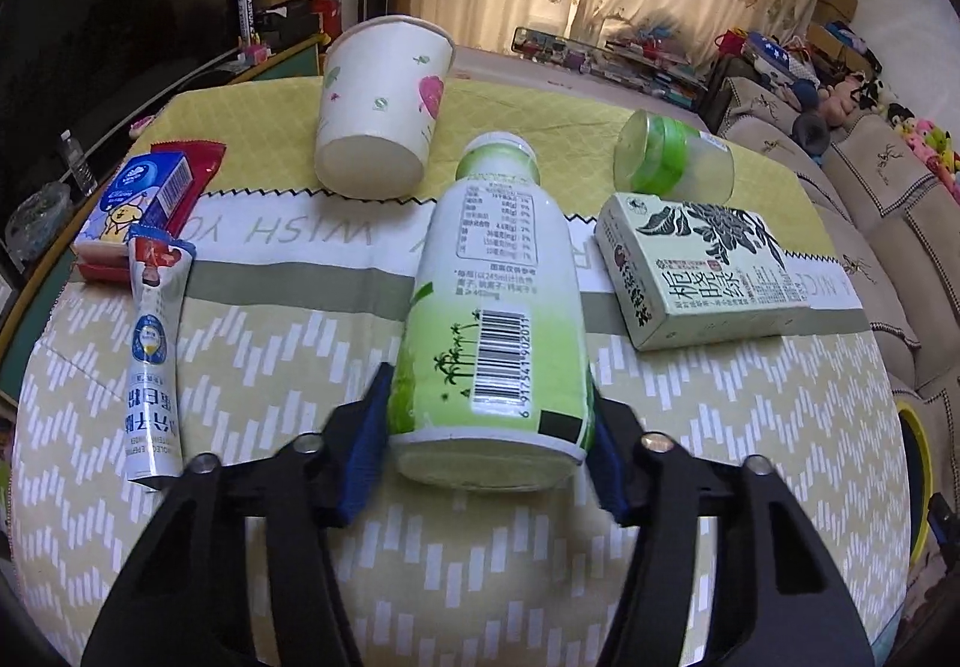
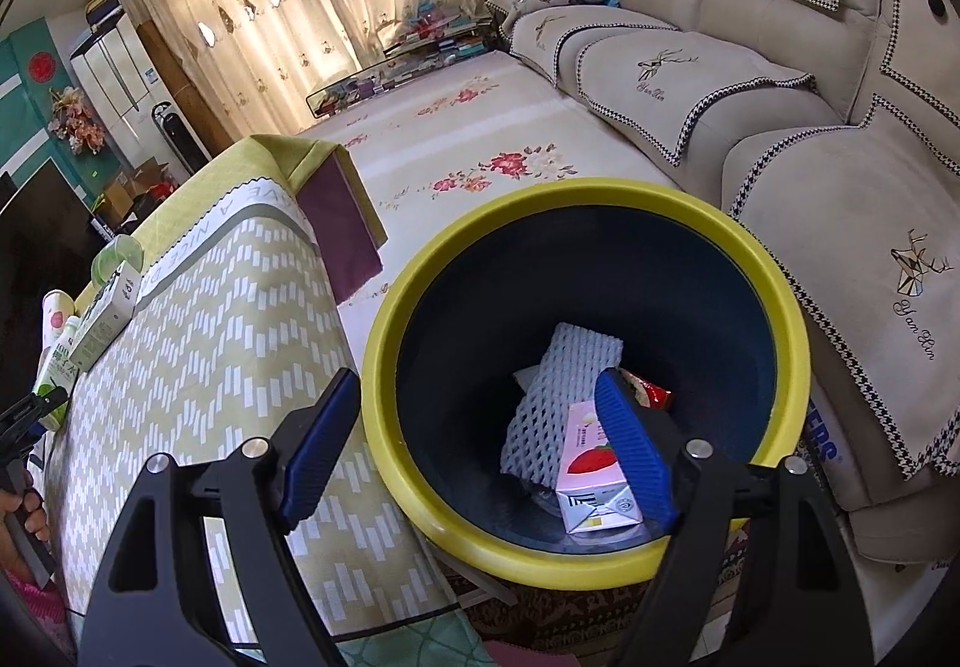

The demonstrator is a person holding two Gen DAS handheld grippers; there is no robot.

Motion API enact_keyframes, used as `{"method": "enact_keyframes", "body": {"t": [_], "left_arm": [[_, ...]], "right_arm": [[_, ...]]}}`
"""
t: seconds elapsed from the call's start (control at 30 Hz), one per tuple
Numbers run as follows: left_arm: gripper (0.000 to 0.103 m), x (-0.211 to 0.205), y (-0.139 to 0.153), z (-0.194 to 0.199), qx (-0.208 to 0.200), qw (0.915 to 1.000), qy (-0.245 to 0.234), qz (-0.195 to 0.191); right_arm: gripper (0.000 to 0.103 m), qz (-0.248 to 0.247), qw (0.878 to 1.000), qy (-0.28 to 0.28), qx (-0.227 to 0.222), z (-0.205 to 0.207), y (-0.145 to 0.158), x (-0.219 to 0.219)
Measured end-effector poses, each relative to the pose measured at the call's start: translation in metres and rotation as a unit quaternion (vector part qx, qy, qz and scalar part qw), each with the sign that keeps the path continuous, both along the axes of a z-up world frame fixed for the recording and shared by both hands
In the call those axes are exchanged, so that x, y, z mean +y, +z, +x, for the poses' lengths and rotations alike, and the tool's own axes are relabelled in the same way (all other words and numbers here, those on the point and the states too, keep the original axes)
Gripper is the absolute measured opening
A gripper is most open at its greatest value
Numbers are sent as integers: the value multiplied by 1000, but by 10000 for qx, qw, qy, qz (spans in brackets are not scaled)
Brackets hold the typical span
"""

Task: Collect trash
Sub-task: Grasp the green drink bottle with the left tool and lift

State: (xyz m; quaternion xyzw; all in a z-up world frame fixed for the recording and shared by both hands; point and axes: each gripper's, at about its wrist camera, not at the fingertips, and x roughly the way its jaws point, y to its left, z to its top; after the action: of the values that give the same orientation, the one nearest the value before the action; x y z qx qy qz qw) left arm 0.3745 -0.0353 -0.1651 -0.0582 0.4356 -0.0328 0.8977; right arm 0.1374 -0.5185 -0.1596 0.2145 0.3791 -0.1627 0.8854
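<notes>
Left wrist view: left gripper (image 1: 489, 445) clenched on the base of a green-white bottle (image 1: 489, 319) lying on the worktop (image 1: 240, 367), paper cup (image 1: 384, 108) beyond its cap. Right wrist view: right gripper (image 2: 474, 448) released, empty, above the yellow-rimmed bin (image 2: 540, 559); pink carton (image 2: 591, 472) inside.

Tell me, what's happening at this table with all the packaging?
Someone is clearing trash. The left hand-held gripper has its blue pads against both sides of a green-and-white drink bottle lying on the table. The right hand-held gripper hangs open over a yellow-rimmed bin already holding a strawberry carton and foam netting.
</notes>
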Motion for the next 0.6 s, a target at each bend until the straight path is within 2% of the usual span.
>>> {"method": "enact_keyframes", "body": {"t": [0.13,0.3,0.6], "left_arm": [[53,2,9,-7,-266,9996,75,100],[52,-1,35,-19,-764,9962,125,402],[51,-1,81,-48,-1287,9894,25,678]], "right_arm": [[76,10,10000,13,-22,-1,1,1],[76,0,10000,23,-69,-4,5,2],[76,32,9999,28,-113,-8,7,1]]}}
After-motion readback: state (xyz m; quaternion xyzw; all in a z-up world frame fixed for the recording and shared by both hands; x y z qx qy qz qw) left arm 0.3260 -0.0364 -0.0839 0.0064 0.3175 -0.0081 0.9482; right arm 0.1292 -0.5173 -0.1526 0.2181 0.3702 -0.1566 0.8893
